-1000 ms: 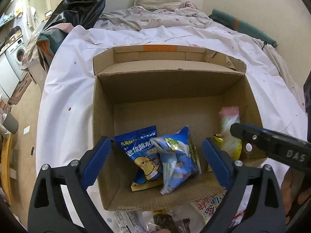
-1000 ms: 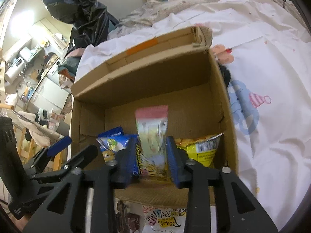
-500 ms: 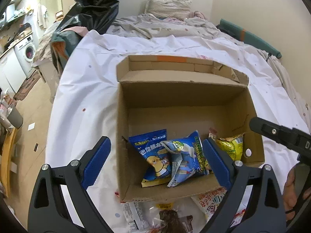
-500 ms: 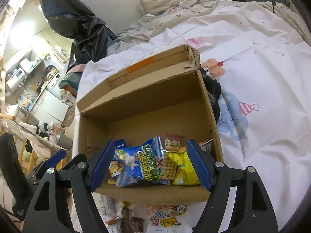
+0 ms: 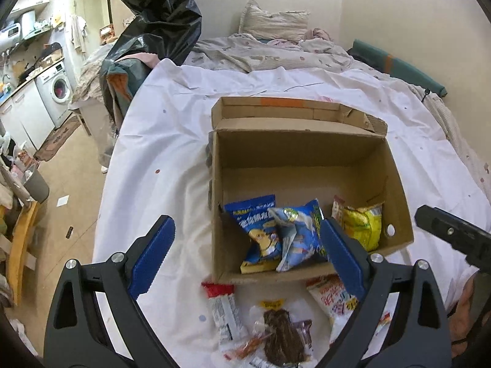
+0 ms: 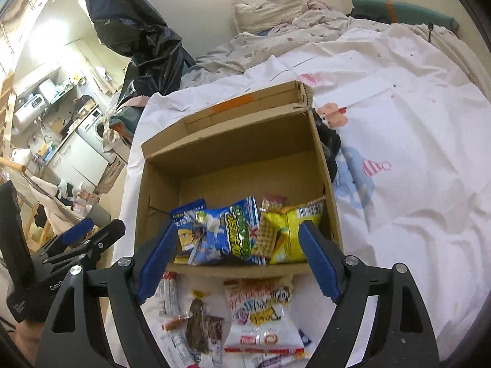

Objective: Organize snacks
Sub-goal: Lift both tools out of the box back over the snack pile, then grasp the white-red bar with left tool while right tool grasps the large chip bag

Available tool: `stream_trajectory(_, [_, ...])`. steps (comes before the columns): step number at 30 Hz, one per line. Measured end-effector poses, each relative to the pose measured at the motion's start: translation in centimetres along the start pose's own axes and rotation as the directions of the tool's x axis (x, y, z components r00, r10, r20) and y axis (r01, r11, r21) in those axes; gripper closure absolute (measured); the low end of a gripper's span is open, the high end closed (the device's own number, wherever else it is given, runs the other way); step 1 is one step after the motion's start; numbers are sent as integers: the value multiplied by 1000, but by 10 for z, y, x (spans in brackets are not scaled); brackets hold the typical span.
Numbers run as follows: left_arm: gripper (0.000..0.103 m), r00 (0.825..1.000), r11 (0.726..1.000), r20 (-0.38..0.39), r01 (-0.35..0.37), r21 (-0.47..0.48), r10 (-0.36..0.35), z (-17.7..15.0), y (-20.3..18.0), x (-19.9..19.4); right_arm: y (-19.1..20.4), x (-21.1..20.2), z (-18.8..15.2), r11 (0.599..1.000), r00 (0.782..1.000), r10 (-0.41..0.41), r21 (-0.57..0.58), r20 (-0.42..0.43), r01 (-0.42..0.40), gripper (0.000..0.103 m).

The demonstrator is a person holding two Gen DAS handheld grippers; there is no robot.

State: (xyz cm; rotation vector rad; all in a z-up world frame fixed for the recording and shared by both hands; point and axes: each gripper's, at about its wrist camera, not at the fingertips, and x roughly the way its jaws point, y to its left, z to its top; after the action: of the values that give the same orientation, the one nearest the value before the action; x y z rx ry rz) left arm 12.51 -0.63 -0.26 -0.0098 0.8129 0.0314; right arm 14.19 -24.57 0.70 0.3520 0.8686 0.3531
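An open cardboard box [image 5: 307, 150] [image 6: 233, 141] sits on a white sheet. Inside lie two blue snack bags [image 5: 291, 233] [image 6: 227, 230], a yellow bag [image 5: 363, 225] [image 6: 291, 233] and a pink-topped packet [image 6: 273, 201]. In front of the box lie loose snacks: a white packet with red end [image 5: 225, 309], a dark brown snack [image 5: 280, 337] [image 6: 196, 322] and a large white bag with coloured lettering [image 6: 260, 309] [image 5: 334, 297]. My left gripper [image 5: 245, 257] is open and empty, above the box's near left corner. My right gripper [image 6: 237, 260] is open and empty, over the box's near wall.
The bed [image 6: 414, 122] spreads right and behind the box, with a pillow [image 5: 273, 21] at the back. A black plastic bag [image 5: 153, 15] hangs at the far left. Beyond the bed's left edge is the floor, a washing machine [image 5: 59, 87] and a chair [image 5: 21, 239].
My right gripper opened and let go of the pink-topped packet, which now lies in the box. Both grippers have pulled back toward me, showing the loose snacks in front.
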Motion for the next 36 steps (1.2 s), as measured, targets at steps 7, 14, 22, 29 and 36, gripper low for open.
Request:
stream_trajectory(7, [9, 999, 998, -37, 20, -66, -22, -21, 14, -14, -4, -15, -19, 1000, 1000, -18, -6, -2, 18, 13])
stream_trajectory(14, [9, 992, 987, -125, -5, -162, -15, -41, 37, -9, -14, -16, -36, 998, 999, -10, 53, -54, 13, 13])
stream_trajectory(22, [10, 921, 957, -381, -34, -288, -82, -105, 37, 14, -27, -13, -42, 995, 996, -46, 87, -78, 53, 13])
stream_trajectory(29, [20, 834, 922, -535, -93, -376, -134, -165, 14, 31, -27, -11, -43, 996, 996, -33, 83, -85, 41, 13])
stream_trajectory(36, [49, 815, 949, -574, -118, -294, -76, -180, -6, 43, -22, -14, -43, 997, 996, -11, 70, -88, 17, 13])
